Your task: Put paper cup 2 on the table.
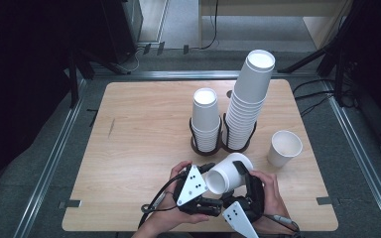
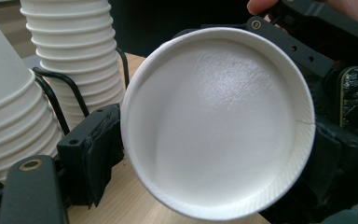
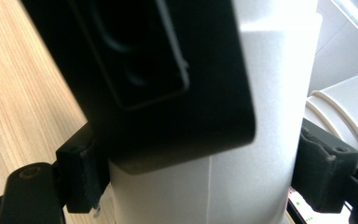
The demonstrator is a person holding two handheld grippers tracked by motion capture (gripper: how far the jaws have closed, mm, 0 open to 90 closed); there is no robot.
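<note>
A white paper cup (image 1: 228,173) lies on its side above the table's front edge, held between both grippers. My right gripper (image 1: 235,181) is shut on its body, with a pad on each side of the wall (image 3: 261,140). In the left gripper view the cup's round base (image 2: 214,121) faces the camera. My left gripper (image 2: 214,149) has its pads against the base rim on both sides. One black jaw of the left gripper lies across the cup in the right gripper view.
A black wire holder (image 1: 206,146) at the table's middle carries a short stack of cups (image 1: 205,119) and a tall stack (image 1: 248,99). A single cup (image 1: 284,148) stands upright to their right. The wooden table (image 1: 144,148) is bare on its left half.
</note>
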